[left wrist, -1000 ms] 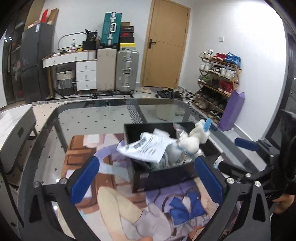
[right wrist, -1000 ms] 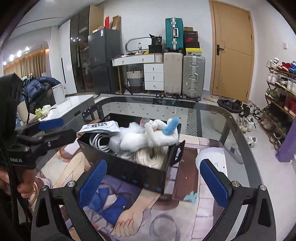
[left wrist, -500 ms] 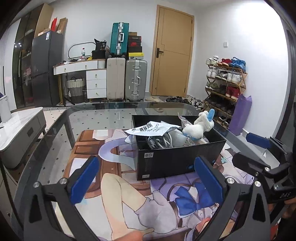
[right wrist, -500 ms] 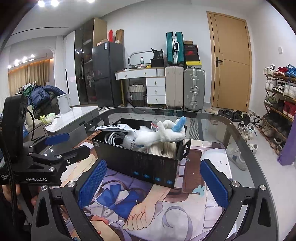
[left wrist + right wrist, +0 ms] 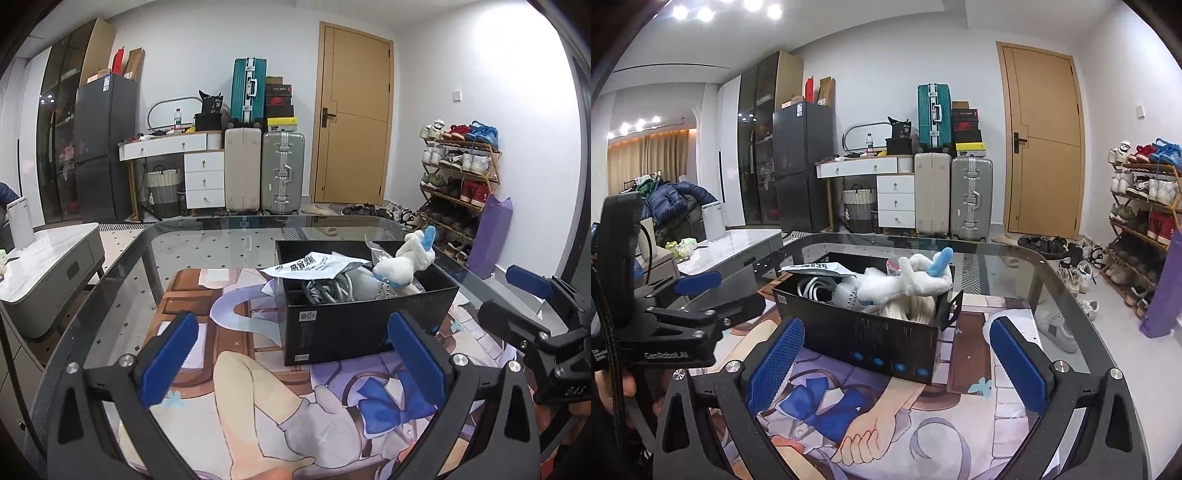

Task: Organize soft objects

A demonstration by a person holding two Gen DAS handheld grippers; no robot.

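A black box stands on the printed mat on the glass table. It holds a white plush toy with blue ears, a white printed pouch and coiled white cables. My left gripper is open and empty, in front of the box. My right gripper is open and empty, also short of the box. Each gripper shows in the other's view, the right one and the left one.
The printed mat covers the near part of the glass table. A grey side cabinet stands left of the table. Suitcases, a white desk and a shoe rack line the far walls.
Both grippers have pulled back and levelled out; the box now sits farther ahead and lower in both views. The box's contents have not moved.
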